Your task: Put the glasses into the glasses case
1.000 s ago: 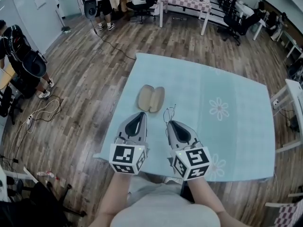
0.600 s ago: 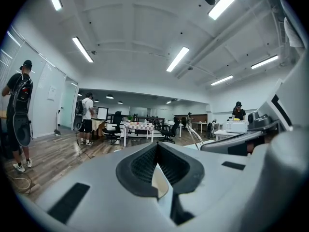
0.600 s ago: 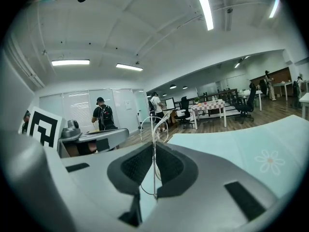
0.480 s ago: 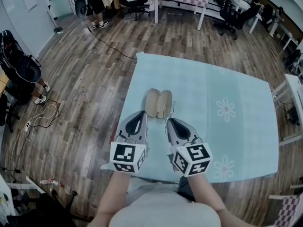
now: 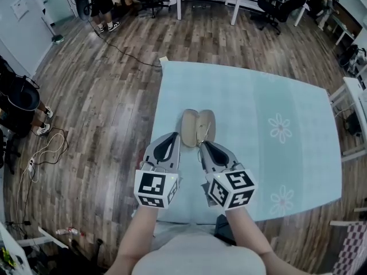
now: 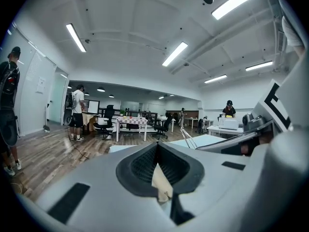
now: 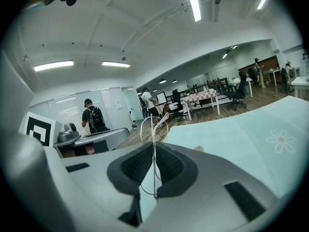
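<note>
Wire-framed glasses (image 7: 153,129) stand pinched in my right gripper (image 5: 202,144), just beside the beige glasses case (image 5: 198,128) on the blue tablecloth (image 5: 258,96). Only the head view shows that case lying open. My left gripper (image 5: 173,137) has its jaws drawn together.

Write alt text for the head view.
The person's right gripper holds wire-framed glasses at the right half of an open beige glasses case on a pale blue table. The left gripper points toward the case's near left end.
</note>
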A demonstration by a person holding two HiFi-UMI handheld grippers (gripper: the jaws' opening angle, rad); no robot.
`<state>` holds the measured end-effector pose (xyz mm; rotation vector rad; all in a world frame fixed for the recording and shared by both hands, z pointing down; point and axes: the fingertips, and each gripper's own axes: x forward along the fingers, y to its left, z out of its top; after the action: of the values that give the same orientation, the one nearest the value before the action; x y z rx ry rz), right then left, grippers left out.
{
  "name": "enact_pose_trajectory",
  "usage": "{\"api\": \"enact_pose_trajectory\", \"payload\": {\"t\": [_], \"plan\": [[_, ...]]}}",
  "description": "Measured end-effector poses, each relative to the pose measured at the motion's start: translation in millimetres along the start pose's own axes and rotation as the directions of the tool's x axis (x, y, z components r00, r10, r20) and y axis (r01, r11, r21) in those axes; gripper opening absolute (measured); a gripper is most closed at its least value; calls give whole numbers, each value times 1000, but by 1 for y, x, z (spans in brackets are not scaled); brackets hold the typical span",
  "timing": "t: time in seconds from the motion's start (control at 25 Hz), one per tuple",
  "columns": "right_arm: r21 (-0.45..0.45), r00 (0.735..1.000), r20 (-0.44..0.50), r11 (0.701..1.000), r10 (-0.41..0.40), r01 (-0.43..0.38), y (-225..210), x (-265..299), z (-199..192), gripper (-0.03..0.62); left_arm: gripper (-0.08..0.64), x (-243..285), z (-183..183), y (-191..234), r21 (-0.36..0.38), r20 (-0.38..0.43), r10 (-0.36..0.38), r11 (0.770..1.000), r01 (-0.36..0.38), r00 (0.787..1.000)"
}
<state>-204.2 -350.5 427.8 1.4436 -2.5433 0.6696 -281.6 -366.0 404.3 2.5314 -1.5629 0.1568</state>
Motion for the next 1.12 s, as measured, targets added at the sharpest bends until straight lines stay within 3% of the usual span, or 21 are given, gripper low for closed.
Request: {"api": "enact_pose_trajectory", "payload": {"t": [0.4,0.6,1.12], "plan": [[133,996,-70,989,-49,58,-22,54,-24,23,9,40,-31,22,-11,-45,-62,998,61,997],[171,993,-108,983,-54,72,-31,81,-34,23,9,58,-44,26,48,-50,-90,995,92,995],[259,973,-222,958,-64,123,-64,130,-70,23,9,79,-80,43,3,-112,-80,997,81,990]]}}
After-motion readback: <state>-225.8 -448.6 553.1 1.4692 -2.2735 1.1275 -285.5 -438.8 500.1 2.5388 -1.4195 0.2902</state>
